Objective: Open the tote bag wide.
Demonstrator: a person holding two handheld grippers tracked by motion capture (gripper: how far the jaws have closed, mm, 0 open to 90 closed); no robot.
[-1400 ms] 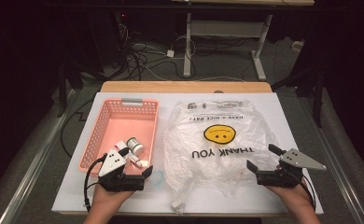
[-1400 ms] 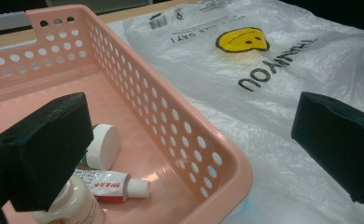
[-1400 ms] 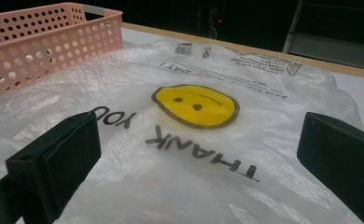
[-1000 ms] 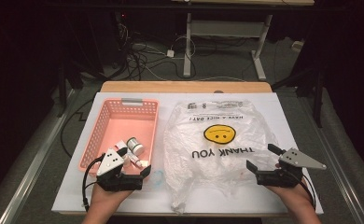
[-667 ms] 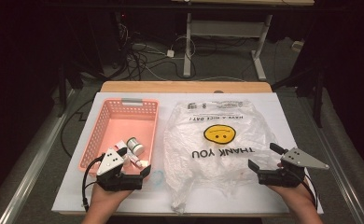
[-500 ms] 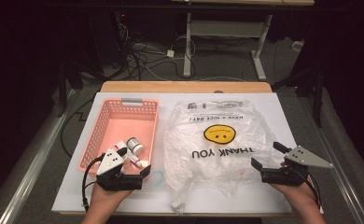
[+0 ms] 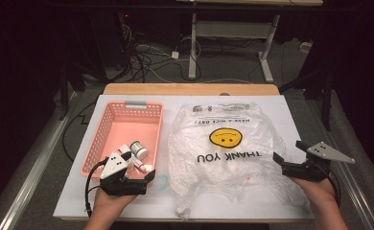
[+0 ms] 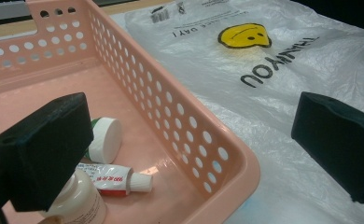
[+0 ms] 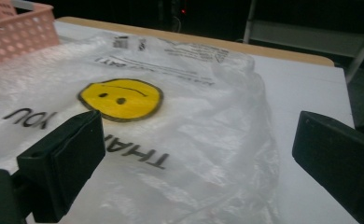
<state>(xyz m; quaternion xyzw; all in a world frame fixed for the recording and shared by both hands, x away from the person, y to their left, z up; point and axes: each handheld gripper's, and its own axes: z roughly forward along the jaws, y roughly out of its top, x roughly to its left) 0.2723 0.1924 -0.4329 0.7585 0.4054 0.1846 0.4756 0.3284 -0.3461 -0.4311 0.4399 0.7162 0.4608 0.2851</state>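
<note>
**Bag and basket: getting set to pack**

Left hand-held gripper [image 7: 146, 178] wide open, empty, at the near right corner of the basket [image 7: 152, 136], one jaw over the basket's near end, the other over the bag [image 7: 228, 158]. Right hand-held gripper [image 7: 286, 159] also wide open, empty, at the bag's right edge, aimed left across it. Bag flat and crumpled on the tabletop [image 7: 290, 115], just right of the basket, print upside down from here. In the basket's near end: a white-capped jar [image 8: 104, 138], a tube [image 8: 115, 179], a bottle [image 8: 80, 203].

Likely step: opening the bag to load the basket's things. Best done by pinching a single layer at the mouth with the right, lifting gently, not dragging; thin film slips and tears easily. Left then free to drop onto the tube or jar, closing squarely so nothing rolls.

Against the earliest frame: right gripper shifted slightly right and tilted up, off the bag's edge. Left gripper, bag and basket unchanged.
</note>
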